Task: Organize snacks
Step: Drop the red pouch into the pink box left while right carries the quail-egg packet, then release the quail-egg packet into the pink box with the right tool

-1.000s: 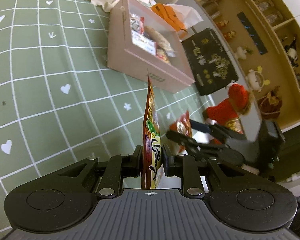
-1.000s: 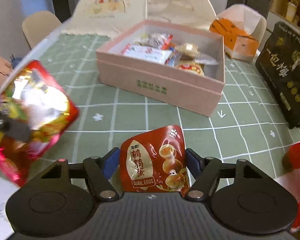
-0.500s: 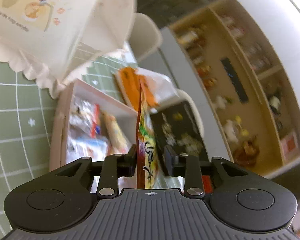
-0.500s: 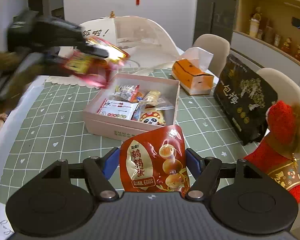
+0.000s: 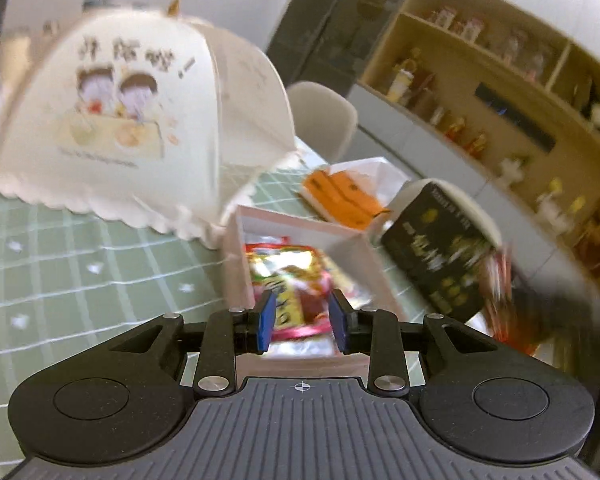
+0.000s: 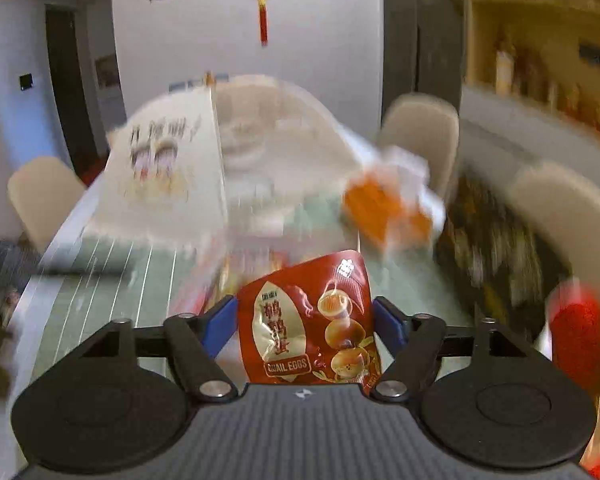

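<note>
Currently I log: left gripper (image 5: 302, 320) released, jaws parted above the pink box (image 5: 356, 248), where the yellow-red snack bag (image 5: 288, 268) lies. Right gripper (image 6: 305, 330) has just been opening; quail eggs pouch (image 6: 308, 320) sits between its pads.

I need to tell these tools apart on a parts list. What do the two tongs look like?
Both look the same: the left tongs and right tongs have blue pads on black linkage arms with silver pivot screws, two round black housings, and a ribbed grey body with a small centre mark.
</note>
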### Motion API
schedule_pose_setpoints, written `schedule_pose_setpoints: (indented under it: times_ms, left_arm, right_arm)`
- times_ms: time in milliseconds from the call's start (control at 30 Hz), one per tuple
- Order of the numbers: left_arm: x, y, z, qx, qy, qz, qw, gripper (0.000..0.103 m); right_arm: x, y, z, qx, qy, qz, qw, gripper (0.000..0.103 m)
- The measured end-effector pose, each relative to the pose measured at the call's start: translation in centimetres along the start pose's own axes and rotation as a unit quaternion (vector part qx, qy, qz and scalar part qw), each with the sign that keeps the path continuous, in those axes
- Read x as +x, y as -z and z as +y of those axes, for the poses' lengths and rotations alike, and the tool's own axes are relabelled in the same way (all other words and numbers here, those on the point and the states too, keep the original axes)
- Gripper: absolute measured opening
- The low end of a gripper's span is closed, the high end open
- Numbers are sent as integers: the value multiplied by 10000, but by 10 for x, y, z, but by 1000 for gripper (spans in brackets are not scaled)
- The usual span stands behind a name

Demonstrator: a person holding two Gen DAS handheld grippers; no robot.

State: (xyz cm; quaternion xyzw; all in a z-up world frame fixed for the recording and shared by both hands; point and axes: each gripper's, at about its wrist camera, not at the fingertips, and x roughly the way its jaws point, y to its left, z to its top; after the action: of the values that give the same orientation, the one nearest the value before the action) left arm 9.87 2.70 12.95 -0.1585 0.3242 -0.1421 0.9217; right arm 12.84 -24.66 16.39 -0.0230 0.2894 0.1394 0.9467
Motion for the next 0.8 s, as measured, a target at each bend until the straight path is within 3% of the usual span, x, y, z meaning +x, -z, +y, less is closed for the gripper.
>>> schedule_pose_setpoints:
  times_ms: [133,267,433,500,667,800]
  left_arm:
    - [-15,20,-14,169,-3,171,9997,25]
    - [-17,38,-21,455,-247,351,9980,19]
    - [-22,49,-28,403,-138,481,9979,15]
    - [-25,52,-41,657,-331,425,9964,15]
    - [-28,56,-73,1168,-1207,368,9851,16]
    - [-20,53,-75,890,-955,800,9882,16]
  right_arm:
    - [40,-39,11,-181,187,-137,9996,77]
    - [53,-39,11,3,-25,-13,10000,77]
    - [34,-16,1,855,-804,384,9923,77]
    - [24,3,8,903,-609,723,9914,77]
    - [4,46,26,510,-133,1132,9922,77]
    - [-8,65,26,623,66,1339,9890,77]
